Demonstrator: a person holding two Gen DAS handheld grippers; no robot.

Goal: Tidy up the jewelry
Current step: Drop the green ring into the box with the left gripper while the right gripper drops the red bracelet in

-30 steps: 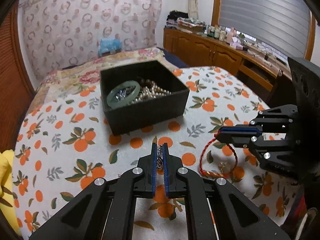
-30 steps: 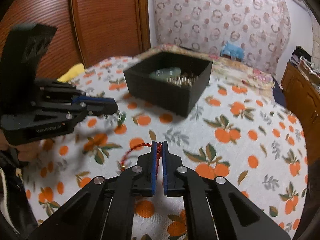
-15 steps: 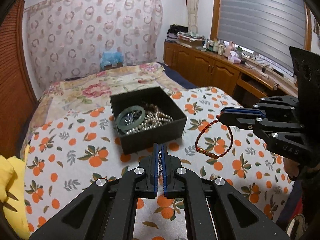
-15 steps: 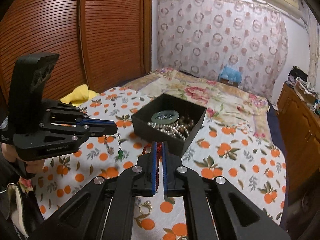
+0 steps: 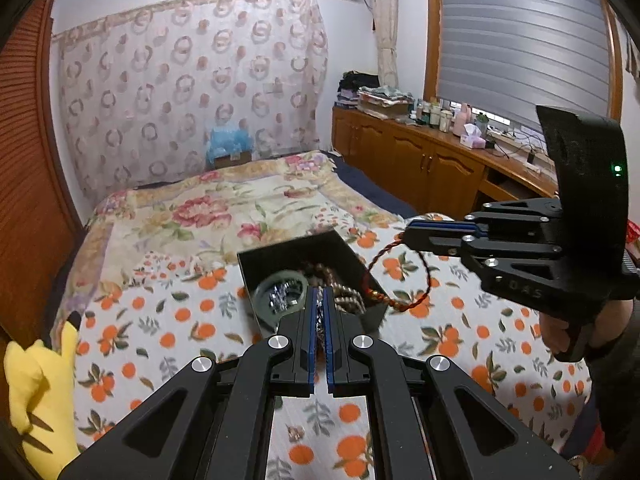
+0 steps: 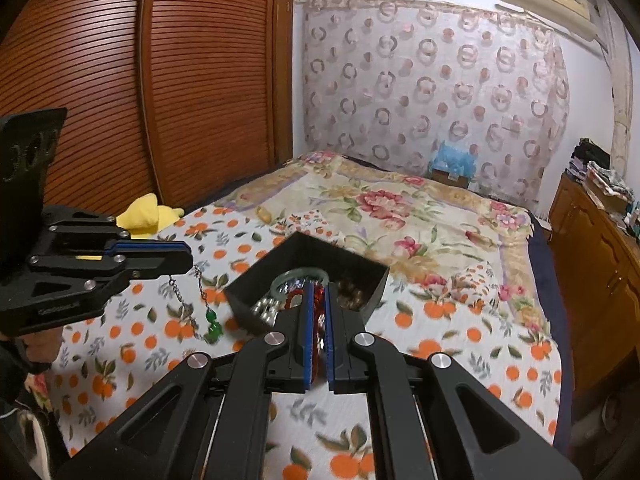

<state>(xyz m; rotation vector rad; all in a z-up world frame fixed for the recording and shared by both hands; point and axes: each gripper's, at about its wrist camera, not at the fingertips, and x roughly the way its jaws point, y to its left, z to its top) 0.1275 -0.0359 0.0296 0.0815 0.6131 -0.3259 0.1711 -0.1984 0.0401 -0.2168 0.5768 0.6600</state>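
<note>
My left gripper (image 5: 319, 292) is shut on a thin silver chain (image 5: 319, 318). Seen from the right wrist, the left gripper (image 6: 189, 258) hangs over the bedspread, and the chain (image 6: 181, 297) dangles from it with a green pendant (image 6: 213, 325). My right gripper (image 6: 318, 287) is shut on a red cord bracelet (image 6: 318, 304). In the left wrist view, the bracelet (image 5: 382, 297) loops down from the right gripper (image 5: 406, 234). Below both sits an open black box (image 5: 280, 254) holding a pale green bangle (image 5: 280, 280) and beads.
An orange-print cloth (image 5: 168, 320) covers the near end of the bed. A small ring (image 5: 296, 434) lies on it below my left gripper. A yellow plush toy (image 5: 36, 392) sits at the left edge. Wooden cabinets (image 5: 440, 168) stand right, a slatted wooden door (image 6: 120, 80) left.
Both grippers have risen from the cloth, lifting the chain and the red bracelet clear of it. The box now appears lower and farther in both views.
</note>
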